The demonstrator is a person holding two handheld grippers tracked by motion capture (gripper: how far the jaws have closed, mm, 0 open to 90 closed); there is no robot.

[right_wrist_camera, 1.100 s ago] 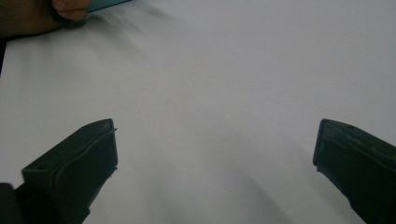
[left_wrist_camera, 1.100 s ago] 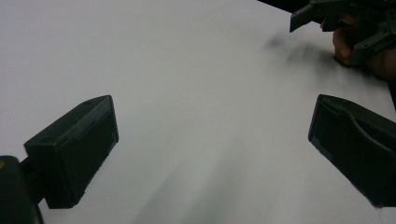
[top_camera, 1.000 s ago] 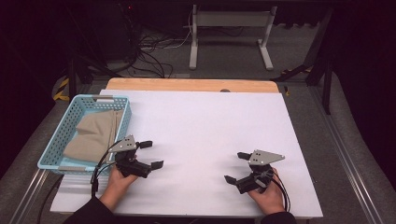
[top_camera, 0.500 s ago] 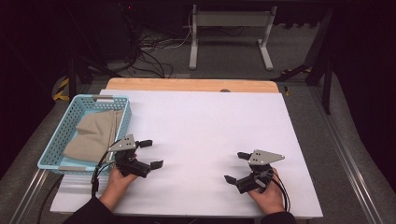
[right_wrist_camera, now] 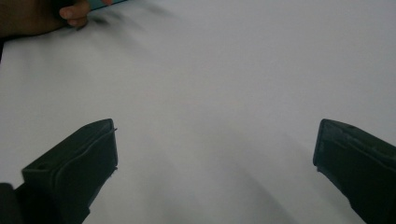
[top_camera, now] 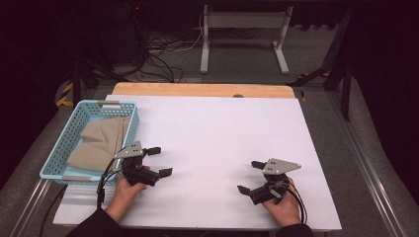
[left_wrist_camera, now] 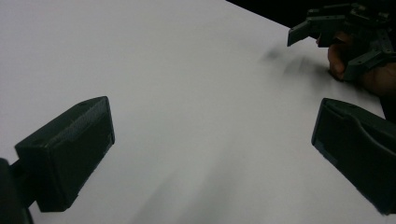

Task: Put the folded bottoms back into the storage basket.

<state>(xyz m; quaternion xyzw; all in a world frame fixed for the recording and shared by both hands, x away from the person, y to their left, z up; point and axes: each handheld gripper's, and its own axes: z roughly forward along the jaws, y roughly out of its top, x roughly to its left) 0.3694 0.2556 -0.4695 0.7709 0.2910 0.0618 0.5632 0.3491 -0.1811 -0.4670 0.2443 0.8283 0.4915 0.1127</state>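
The left tool rests on the white surface with its jaws spread wide and nothing between them (bare white shows in the gap). The right tool sits well apart, equally wide open and empty. Just beside the left tool stands a blue basket holding a folded beige cloth.

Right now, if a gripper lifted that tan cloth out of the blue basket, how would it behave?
The tan cloth lies in soft folds, so it would probably drape and unfold when lifted. It looks thin, likely light. The blue basket might shift if the cloth snags its mesh wall.
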